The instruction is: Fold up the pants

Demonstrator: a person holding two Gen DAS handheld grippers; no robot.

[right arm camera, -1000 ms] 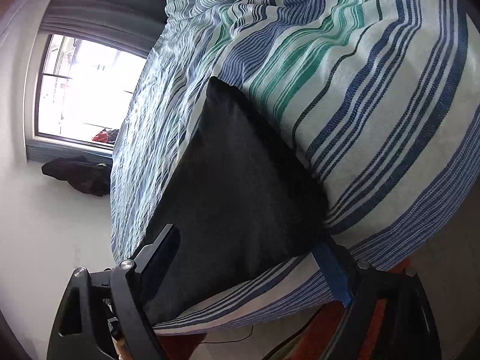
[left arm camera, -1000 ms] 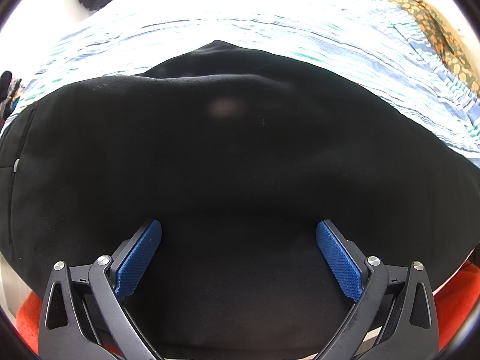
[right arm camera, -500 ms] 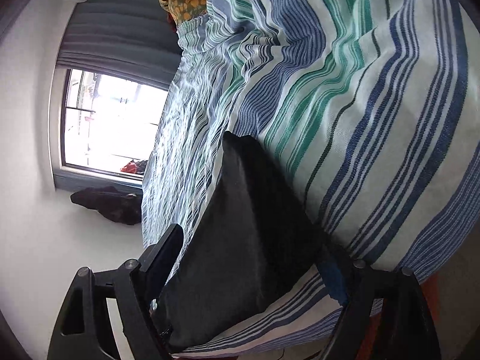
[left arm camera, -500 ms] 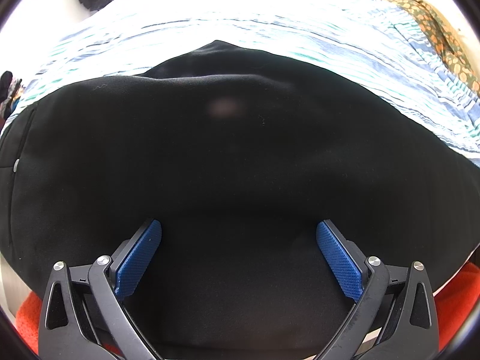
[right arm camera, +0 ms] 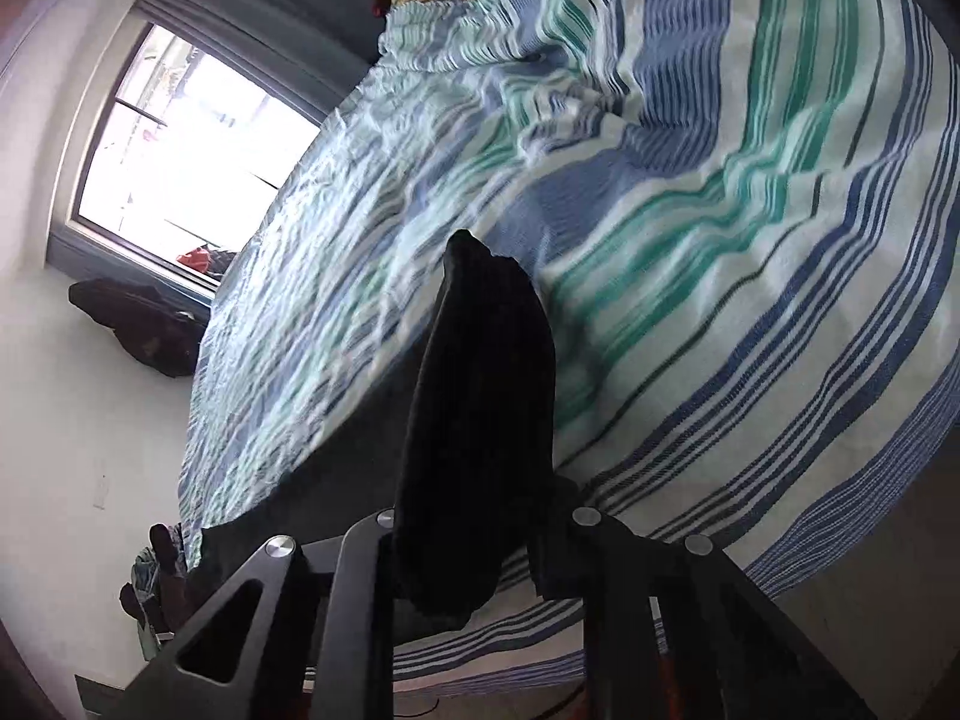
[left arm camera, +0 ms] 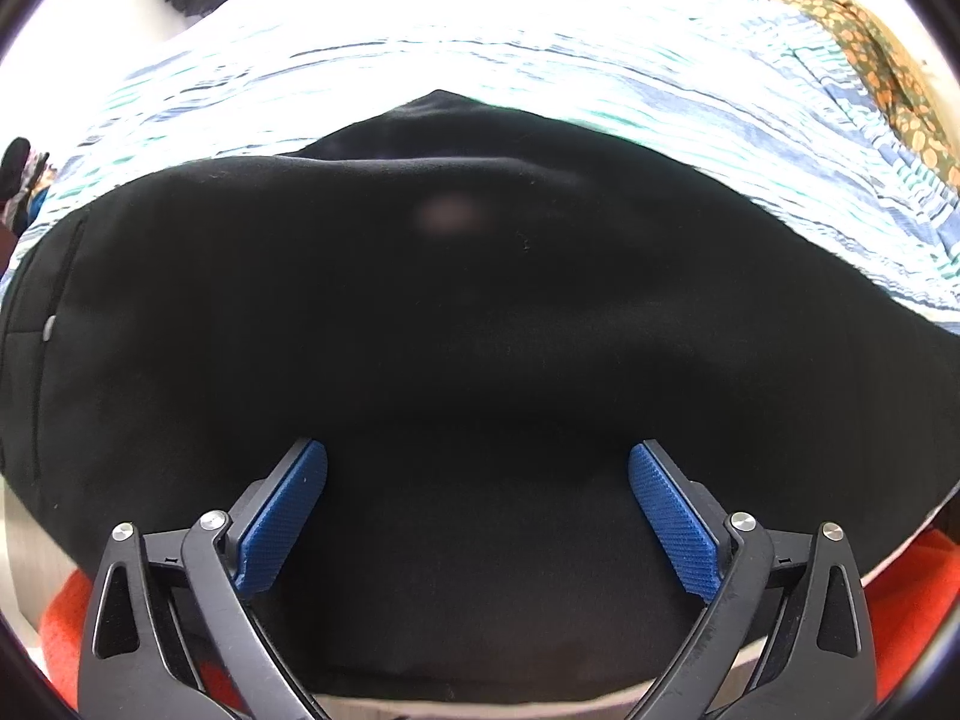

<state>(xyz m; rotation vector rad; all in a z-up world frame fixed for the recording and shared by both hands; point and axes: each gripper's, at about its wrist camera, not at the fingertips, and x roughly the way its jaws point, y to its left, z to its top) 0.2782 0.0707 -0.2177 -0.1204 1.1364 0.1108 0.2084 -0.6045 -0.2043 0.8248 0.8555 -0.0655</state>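
Observation:
Black pants (left arm camera: 480, 312) lie on a striped bedspread (left arm camera: 540, 72) and fill most of the left wrist view. My left gripper (left arm camera: 477, 519) is open just above the near part of the pants, its blue pads (left arm camera: 282, 525) wide apart. In the right wrist view my right gripper (right arm camera: 474, 540) is shut on an end of the black pants (right arm camera: 480, 408) and holds it lifted off the striped bedspread (right arm camera: 750, 210), so the cloth stands up between the jaws. The right pads are hidden by the cloth.
An orange floral cloth (left arm camera: 882, 60) lies at the bed's far right corner. A bright window (right arm camera: 180, 144) and a dark heap of clothes (right arm camera: 150, 330) are beside the bed. An orange surface (left arm camera: 900, 588) shows under the bed edge.
My right gripper has shut on the end of the pants and lifted it off the bedspread. The left gripper and its view have not changed.

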